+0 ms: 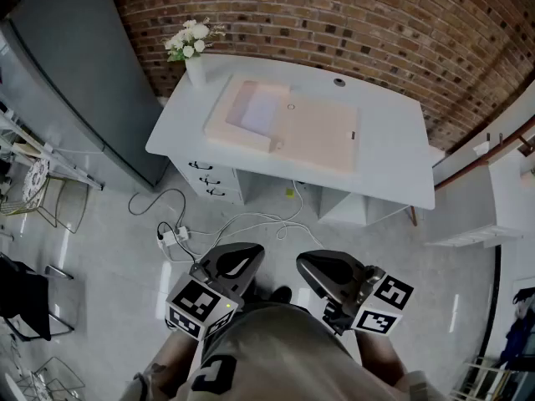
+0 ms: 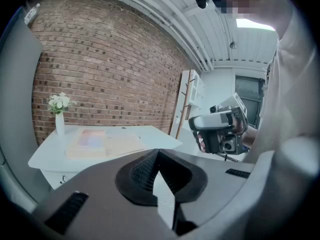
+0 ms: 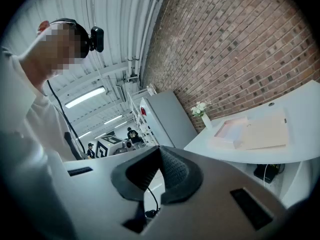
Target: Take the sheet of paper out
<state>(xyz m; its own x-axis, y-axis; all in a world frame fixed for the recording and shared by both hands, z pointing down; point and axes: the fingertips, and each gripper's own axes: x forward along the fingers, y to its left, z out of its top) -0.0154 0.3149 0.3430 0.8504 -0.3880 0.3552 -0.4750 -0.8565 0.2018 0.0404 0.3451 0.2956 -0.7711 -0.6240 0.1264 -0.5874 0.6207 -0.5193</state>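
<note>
A pale pink folder (image 1: 318, 132) lies open on the white desk (image 1: 393, 170), with a lilac sheet of paper (image 1: 263, 109) in its left half. Both grippers hang close to the person's body, well short of the desk. In the head view my left gripper (image 1: 230, 261) and right gripper (image 1: 322, 270) point toward the desk. Both are shut, tips touching, with nothing between them. The left gripper view shows its own tips (image 2: 157, 152) closed, the folder (image 2: 102, 143) far off. The right gripper view shows closed tips (image 3: 160, 149) and the folder (image 3: 260, 131) at the right.
A vase of white flowers (image 1: 194, 53) stands at the desk's back left corner. Drawers (image 1: 209, 182) sit under the desk. Cables and a power strip (image 1: 171, 236) lie on the floor between me and the desk. A grey cabinet (image 1: 75, 73) and a wire chair (image 1: 50, 199) stand at the left.
</note>
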